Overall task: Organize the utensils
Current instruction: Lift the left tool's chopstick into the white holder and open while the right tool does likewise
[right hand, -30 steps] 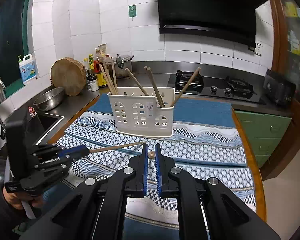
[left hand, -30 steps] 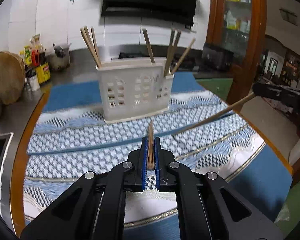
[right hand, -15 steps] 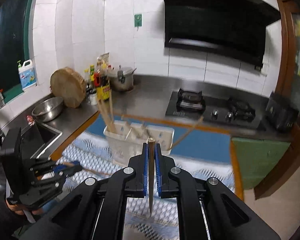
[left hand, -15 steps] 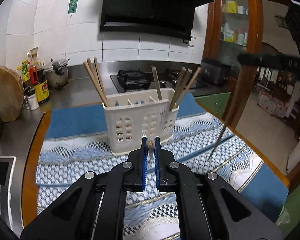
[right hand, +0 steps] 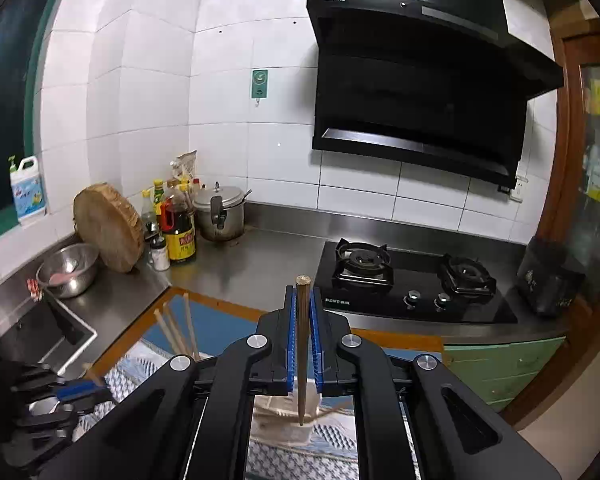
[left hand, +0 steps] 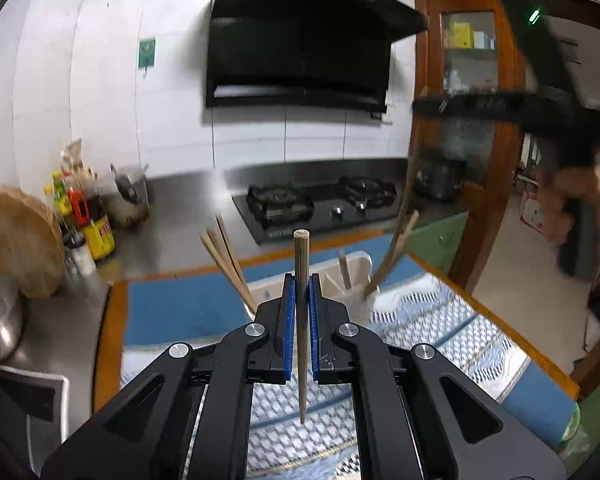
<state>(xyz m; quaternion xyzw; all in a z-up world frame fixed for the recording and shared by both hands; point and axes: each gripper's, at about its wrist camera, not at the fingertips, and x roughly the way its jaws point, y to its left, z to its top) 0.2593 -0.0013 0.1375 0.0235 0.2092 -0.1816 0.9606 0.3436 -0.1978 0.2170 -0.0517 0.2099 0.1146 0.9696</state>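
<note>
Two grippers, one chopstick clamped in each, above the white holder.

The left gripper point(left hand: 301, 280) has its jaws closed tight on a wooden chopstick point(left hand: 301, 320) standing upright at centre frame; the right gripper point(right hand: 303, 292) likewise pinches a darker chopstick point(right hand: 302, 344). Below, the white utensil holder point(left hand: 356, 268) sits on the blue patterned cloth point(left hand: 188, 308) on the worktop, holding about six chopsticks: three leaning left, one upright, two leaning right. Two burners show on the hob point(right hand: 412, 284), marked "BESTAR"; the black hood point(right hand: 416, 80) at upper right carries small writing too fine to read surely. One round chopping block point(right hand: 108, 228) at left.
</note>
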